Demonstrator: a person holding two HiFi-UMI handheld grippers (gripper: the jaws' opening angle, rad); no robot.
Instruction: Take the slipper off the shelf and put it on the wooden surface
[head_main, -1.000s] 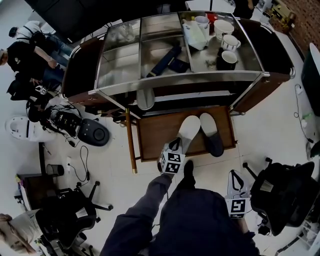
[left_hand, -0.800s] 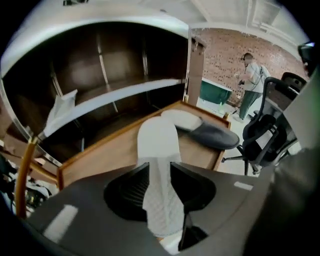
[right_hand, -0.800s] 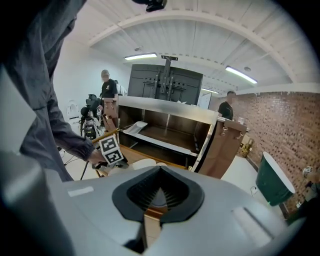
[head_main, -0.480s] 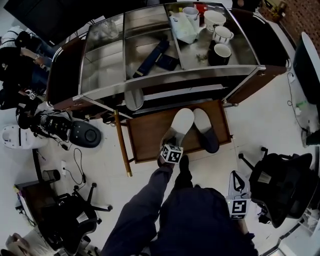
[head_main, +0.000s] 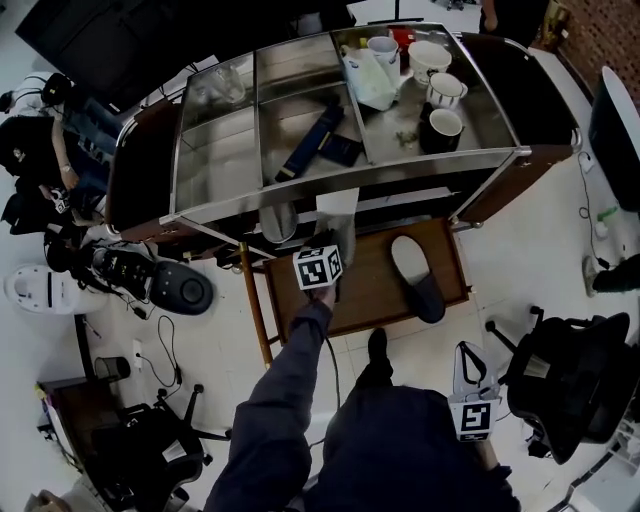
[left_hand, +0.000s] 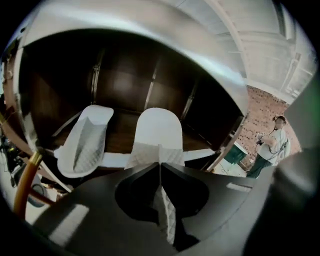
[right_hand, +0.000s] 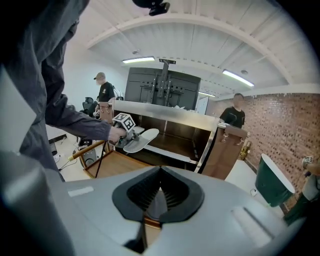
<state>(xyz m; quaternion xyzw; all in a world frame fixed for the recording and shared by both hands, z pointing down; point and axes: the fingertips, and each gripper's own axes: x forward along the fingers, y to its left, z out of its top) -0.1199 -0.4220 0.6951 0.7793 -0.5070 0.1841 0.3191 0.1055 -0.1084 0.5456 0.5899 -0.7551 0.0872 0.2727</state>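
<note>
My left gripper (head_main: 333, 258) is shut on the quilted edge of a white slipper (head_main: 337, 215), which it holds in the air at the front of the cart's lower shelf (head_main: 400, 197). In the left gripper view the held slipper (left_hand: 159, 131) points into the shelf (left_hand: 120, 136). A second white slipper (left_hand: 84, 144) lies there on the left, and its toe sticks out over the shelf edge (head_main: 277, 222). A third slipper (head_main: 420, 275) with a dark upper lies on the wooden surface (head_main: 370, 292). My right gripper (head_main: 468, 362) hangs low by the person's side, shut and empty.
The steel cart top (head_main: 215, 160) carries cups (head_main: 444, 88), a bag and dark flat items. A brass-coloured leg (head_main: 252, 300) stands left of the wooden surface. Office chairs (head_main: 575, 375), cables and a round grey device (head_main: 180, 290) lie around. People stand at the far left.
My left gripper has lifted the white slipper off the wooden surface and carried it up and back to the shelf's front. The dark-topped slipper stays on the wood. My right gripper has not moved.
</note>
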